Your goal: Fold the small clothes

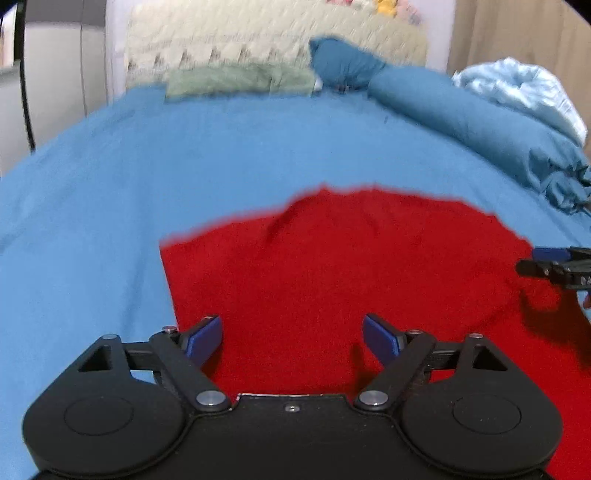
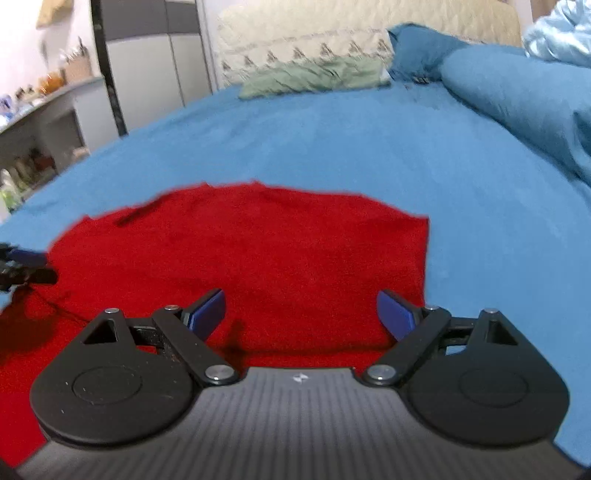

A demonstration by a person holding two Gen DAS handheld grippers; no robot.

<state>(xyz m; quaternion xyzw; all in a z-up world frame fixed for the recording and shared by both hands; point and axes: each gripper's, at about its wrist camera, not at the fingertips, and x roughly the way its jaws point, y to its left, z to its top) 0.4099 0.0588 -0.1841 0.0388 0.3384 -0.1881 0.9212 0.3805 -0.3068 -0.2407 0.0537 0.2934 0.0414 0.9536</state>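
Note:
A red garment (image 1: 351, 266) lies flat on the blue bedsheet (image 1: 184, 147); it also shows in the right wrist view (image 2: 258, 254). My left gripper (image 1: 292, 338) is open and empty over the garment's near left part. My right gripper (image 2: 301, 314) is open and empty over the garment's near right part, close to its right edge. The right gripper's tip shows at the right edge of the left wrist view (image 1: 554, 267). The left gripper's tip shows at the left edge of the right wrist view (image 2: 26, 267).
A green cloth (image 1: 240, 79) lies at the head of the bed by a cream headboard (image 1: 258, 33). A rolled blue duvet (image 1: 480, 122) and a pale blue cloth (image 1: 524, 88) lie at the right. Shelves with small items (image 2: 33, 122) stand left of the bed.

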